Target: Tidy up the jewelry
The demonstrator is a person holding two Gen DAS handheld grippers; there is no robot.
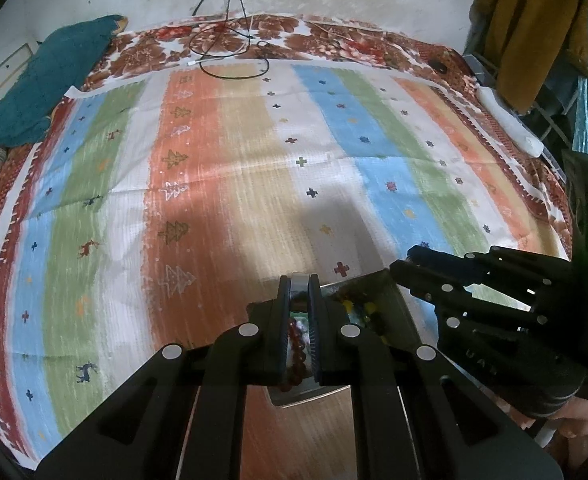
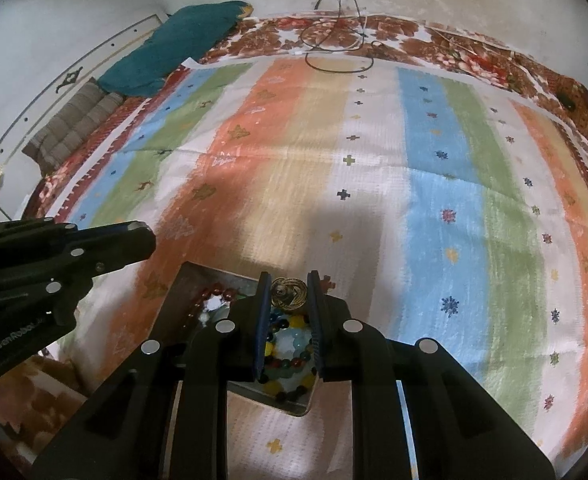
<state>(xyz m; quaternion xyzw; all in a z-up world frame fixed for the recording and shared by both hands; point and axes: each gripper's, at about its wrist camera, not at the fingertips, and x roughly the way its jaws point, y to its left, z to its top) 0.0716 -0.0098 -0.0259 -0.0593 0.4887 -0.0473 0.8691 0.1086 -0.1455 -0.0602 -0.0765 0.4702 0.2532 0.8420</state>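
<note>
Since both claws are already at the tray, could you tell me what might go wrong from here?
The right claw grips a round gold ornament only at its fingertips above the metal tray; it could slip out.

The left claw is clamped on the tray's rim, so pulling might tip the multicolored beads and the red bead bracelet onto the striped cloth.

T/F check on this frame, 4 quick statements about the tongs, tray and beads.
1. The right tongs grip a round brass piece. True.
2. The left tongs are wide open and hold nothing. False: they are shut on the tray rim.
3. The tray holds red beads and mixed-colour beads. True.
4. The tray sits on bare wood. False: it sits on a striped cloth.
</note>
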